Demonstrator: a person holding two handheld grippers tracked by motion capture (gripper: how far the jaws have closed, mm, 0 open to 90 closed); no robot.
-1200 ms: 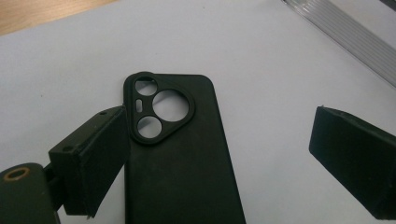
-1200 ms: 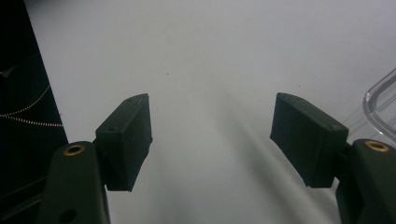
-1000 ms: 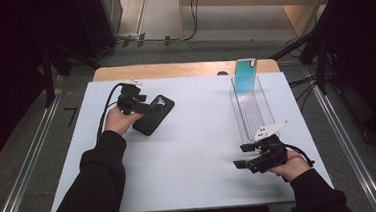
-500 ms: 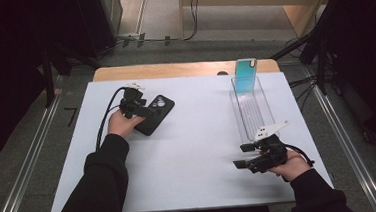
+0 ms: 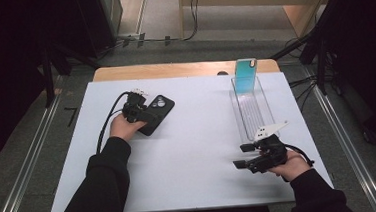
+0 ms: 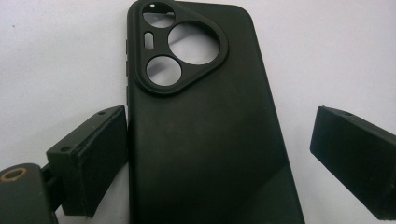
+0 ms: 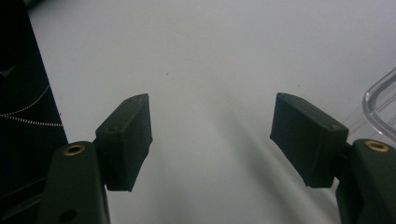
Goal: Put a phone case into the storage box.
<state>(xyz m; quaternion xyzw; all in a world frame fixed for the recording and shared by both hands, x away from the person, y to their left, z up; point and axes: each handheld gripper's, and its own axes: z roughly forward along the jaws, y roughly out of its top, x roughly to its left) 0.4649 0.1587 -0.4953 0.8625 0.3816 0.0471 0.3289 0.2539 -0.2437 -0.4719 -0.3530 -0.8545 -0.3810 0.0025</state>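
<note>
Black phone case (image 6: 201, 126): lies flat on the white table (image 5: 193, 135), outer side up, with its triangular camera cut-out at the end away from the hand; in the high view it sits in the left half of the table, slanted (image 5: 155, 113).
Left gripper (image 6: 219, 154): poised over the near end of the case, jaws spread wide to either side of it — one jaw sits just beside the case's long edge, and whether it touches cannot be told; the other stands clear with bare table between (nothing is clamped).
Left hand (image 5: 125, 125): wrapped round the gripper's body, black sleeve running back to the near edge, cable looping off to the left.
Right gripper (image 7: 212, 140): jaws stand apart with only bare table between them; it sits low near the front right of the table (image 5: 244, 157), pointing left.
Clear tray (image 5: 253, 112): a long see-through trough on the right side — its near end lies just beyond the right gripper.
Teal phone case (image 5: 246, 75): stands upright at the tray's far end, well apart from the black one.
</note>
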